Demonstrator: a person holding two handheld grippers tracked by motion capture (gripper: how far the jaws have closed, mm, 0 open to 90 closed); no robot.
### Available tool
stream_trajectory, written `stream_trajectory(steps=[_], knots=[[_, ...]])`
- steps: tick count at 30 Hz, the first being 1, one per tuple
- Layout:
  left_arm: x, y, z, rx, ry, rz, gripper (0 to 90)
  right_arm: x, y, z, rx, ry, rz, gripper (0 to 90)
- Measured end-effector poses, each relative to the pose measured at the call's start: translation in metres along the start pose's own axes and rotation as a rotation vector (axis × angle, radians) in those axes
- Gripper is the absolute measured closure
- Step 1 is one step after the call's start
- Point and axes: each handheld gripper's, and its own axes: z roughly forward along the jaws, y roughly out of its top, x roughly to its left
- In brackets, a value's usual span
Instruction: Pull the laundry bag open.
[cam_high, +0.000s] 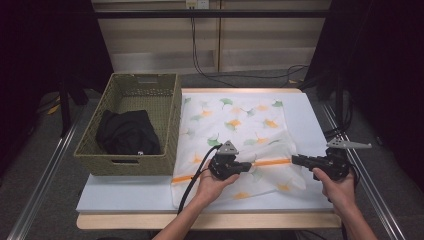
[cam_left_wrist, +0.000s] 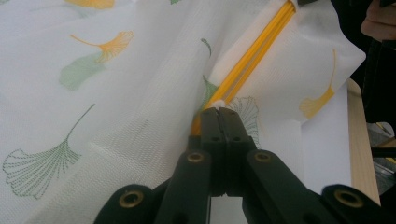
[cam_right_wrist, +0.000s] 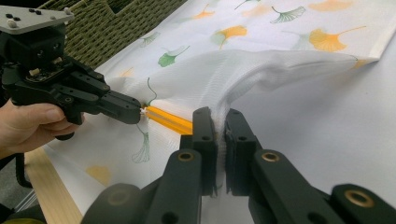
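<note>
A white mesh bag (cam_high: 235, 120) printed with green and orange ginkgo leaves lies on the table mat (cam_high: 125, 195), with an orange zipper band (cam_high: 272, 162) across its near part. My left gripper (cam_high: 248, 165) is shut on the zipper's end; in the left gripper view the jaws (cam_left_wrist: 218, 111) meet right at the orange band (cam_left_wrist: 252, 65). My right gripper (cam_high: 295, 160) pinches the bag's white fabric edge at the right, jaws (cam_right_wrist: 219, 116) shut on a fold of mesh (cam_right_wrist: 280, 65). Between the two grippers the fabric is raised. The left gripper (cam_right_wrist: 135, 109) also appears in the right gripper view.
A green woven basket (cam_high: 125, 167) stands at the table's left, touching the bag's left edge, with a black garment (cam_high: 127, 132) inside. The wooden table edge (cam_high: 210, 220) runs along the front. Metal rails flank the table; cables hang at the back.
</note>
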Motion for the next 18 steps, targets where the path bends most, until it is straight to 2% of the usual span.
stream_trajectory(steps=[2,4,8,11,16,18], knots=[[0.000,0.000,0.000,0.000,-0.003,-0.001,90.0,0.000,0.000,0.000,-0.001,0.000,0.000,85.4],[0.002,0.002,-0.004,0.024,0.007,0.018,90.0,0.000,0.000,0.000,0.001,-0.003,0.003,85.4],[0.004,0.002,-0.008,0.010,0.009,0.014,90.0,-0.001,0.000,0.000,-0.002,-0.001,0.006,85.4],[0.004,0.001,-0.009,0.025,0.024,0.017,90.0,-0.001,0.000,0.000,-0.006,-0.007,0.001,85.5],[0.003,0.001,-0.011,0.014,0.016,0.005,90.0,0.000,0.000,-0.001,-0.009,-0.007,-0.002,85.4],[0.003,0.001,-0.013,0.027,0.022,0.012,90.0,0.000,0.000,-0.001,-0.009,-0.008,-0.002,85.5]])
